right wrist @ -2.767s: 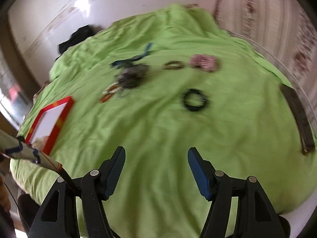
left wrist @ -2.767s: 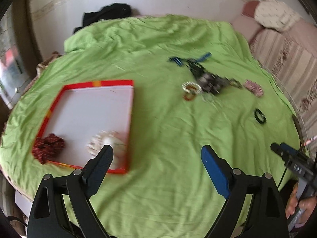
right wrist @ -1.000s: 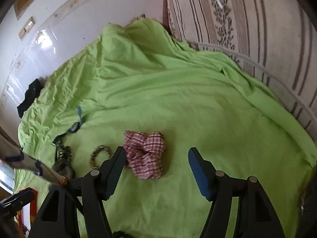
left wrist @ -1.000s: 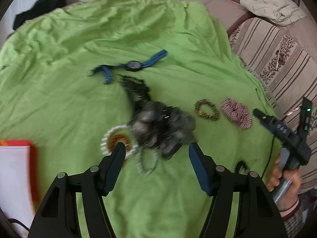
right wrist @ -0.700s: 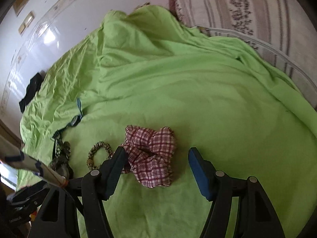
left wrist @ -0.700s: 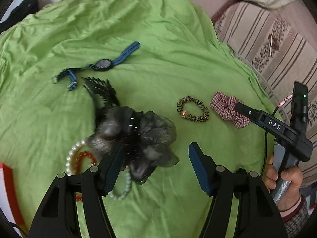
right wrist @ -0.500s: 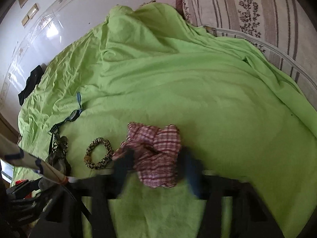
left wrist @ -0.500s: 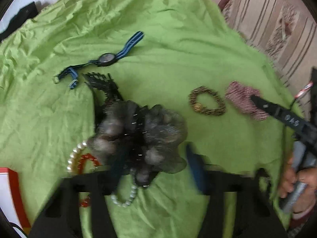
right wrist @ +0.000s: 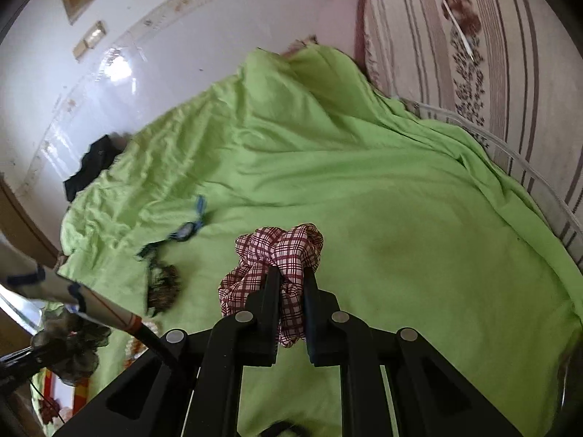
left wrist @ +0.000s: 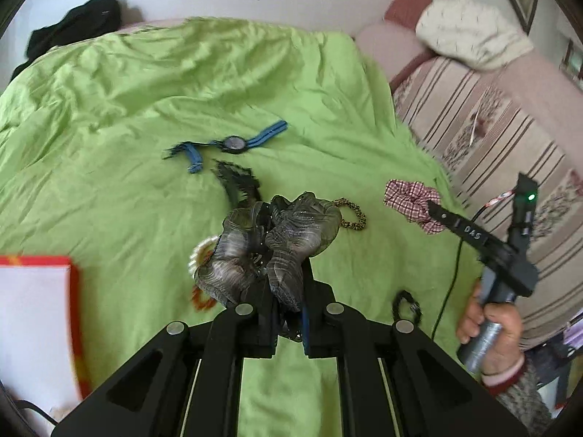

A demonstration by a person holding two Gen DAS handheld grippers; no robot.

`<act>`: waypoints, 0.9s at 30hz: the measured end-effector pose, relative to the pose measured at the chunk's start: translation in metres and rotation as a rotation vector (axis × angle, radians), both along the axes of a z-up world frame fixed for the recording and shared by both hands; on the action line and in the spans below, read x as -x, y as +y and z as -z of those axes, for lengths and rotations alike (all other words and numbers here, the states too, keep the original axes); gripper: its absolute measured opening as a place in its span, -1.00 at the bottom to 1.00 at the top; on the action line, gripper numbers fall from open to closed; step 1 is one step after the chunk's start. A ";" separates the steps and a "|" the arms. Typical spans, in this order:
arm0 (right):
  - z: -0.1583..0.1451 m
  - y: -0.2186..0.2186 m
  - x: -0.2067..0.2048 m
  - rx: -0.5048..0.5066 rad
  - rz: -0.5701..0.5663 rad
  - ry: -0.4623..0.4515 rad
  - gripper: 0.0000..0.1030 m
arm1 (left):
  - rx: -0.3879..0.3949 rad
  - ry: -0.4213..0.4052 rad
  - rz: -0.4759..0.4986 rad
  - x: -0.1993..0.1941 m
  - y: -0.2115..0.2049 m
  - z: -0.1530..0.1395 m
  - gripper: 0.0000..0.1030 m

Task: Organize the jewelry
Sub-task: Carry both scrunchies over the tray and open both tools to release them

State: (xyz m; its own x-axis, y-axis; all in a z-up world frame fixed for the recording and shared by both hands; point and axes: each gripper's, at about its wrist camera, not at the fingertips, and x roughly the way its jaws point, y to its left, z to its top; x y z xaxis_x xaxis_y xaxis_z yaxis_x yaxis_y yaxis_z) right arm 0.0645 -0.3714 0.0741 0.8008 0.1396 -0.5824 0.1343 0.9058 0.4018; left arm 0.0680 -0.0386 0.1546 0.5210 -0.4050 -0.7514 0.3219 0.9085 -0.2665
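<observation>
Green sheet [left wrist: 120,116] covers the whole bed, wrinkled; striped sofa [left wrist: 484,134] along its right edge. Red-rimmed white tray [left wrist: 74,313] at the bed's left edge, partly out of frame. Left gripper [left wrist: 288,291] clamped tight on the grey gauzy scrunchie [left wrist: 277,236], fabric bulging above the fingers and raised off the sheet. Right gripper [right wrist: 291,287] clamped on the red plaid scrunchie [right wrist: 277,251], cloth pinched between both fingers, most of it fanned out ahead of the tips; whether it touches the sheet can't be told. Right hand [left wrist: 488,331] grips that tool's handle at the right edge of the left view. Blue-strap watch [left wrist: 233,142] lies flat further up the bed, black fringed piece [left wrist: 237,182] just below it. Leopard-print bracelet [left wrist: 351,215] sits just right of the grey scrunchie, partly hidden behind it. White bead bracelet [left wrist: 198,251] and an orange ring [left wrist: 200,296] peek out at the scrunchie's left. Small black ring [left wrist: 406,304] near the left gripper's right arm.
</observation>
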 end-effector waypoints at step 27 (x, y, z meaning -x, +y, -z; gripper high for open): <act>-0.013 0.408 -0.006 0.068 -0.653 0.131 -0.76 | 0.164 0.162 -0.519 -0.013 0.361 0.053 -0.82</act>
